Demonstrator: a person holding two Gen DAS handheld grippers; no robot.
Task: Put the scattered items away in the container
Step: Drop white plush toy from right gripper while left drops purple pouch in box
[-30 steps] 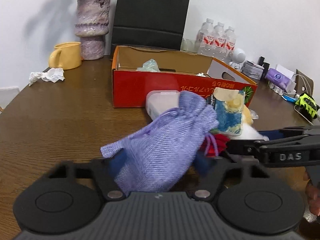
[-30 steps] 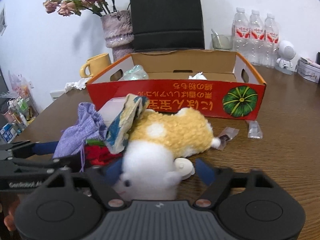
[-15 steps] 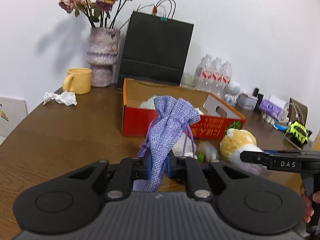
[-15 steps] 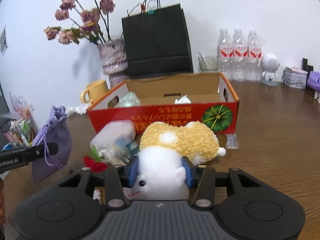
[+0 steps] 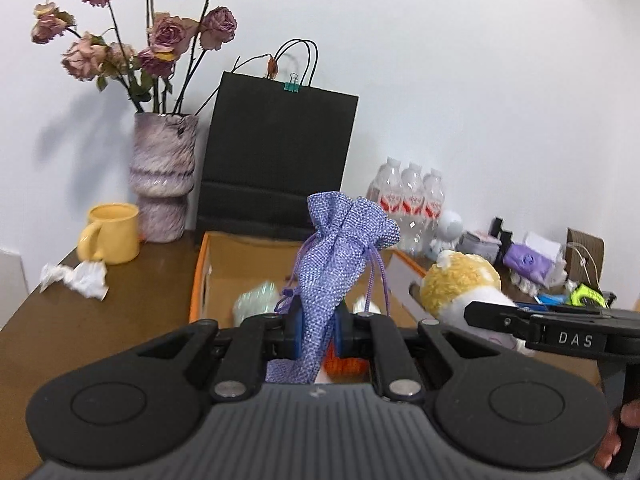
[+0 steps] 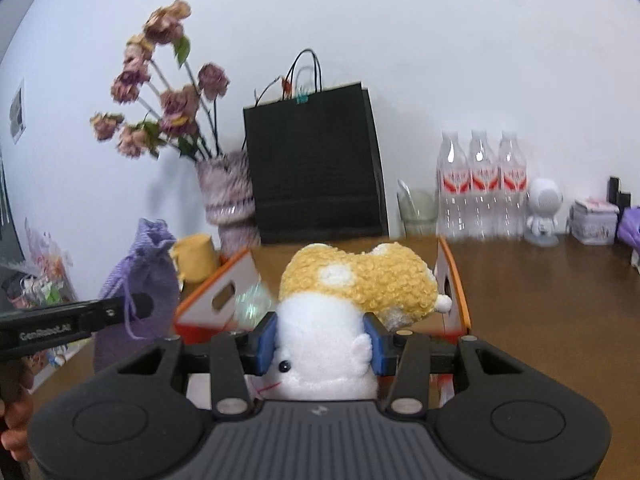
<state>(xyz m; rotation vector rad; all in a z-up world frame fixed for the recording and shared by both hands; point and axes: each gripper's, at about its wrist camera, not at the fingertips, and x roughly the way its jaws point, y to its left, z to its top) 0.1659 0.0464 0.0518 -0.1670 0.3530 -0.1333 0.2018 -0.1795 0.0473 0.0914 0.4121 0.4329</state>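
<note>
desk [image 5: 100, 320] of dark brown wood carries everything, and the open cardboard box [image 5: 224, 264] with orange edges serves as landmark. behind the box stands a black paper bag [image 5: 276, 160] against the white wall, with a mottled purple vase [image 5: 162, 176] of dried roses to the bag's left. a yellow mug [image 5: 110, 234] sits left of the box, just beside the vase, and a crumpled tissue [image 5: 76, 278] lies near the mug. right of the box, at the back, three water bottles [image 6: 484, 184] stand in a row. the plush toy [image 6: 352, 292], yellow on top and white below, is held up in front of the box, its white part pinched between the pads of the right gripper [image 6: 322, 340]. the lilac drawstring pouch [image 5: 340, 260] hangs upright over the box's near edge, squeezed thin by the left gripper [image 5: 318, 330], whose jaws are almost pressed together on the cloth.
</note>
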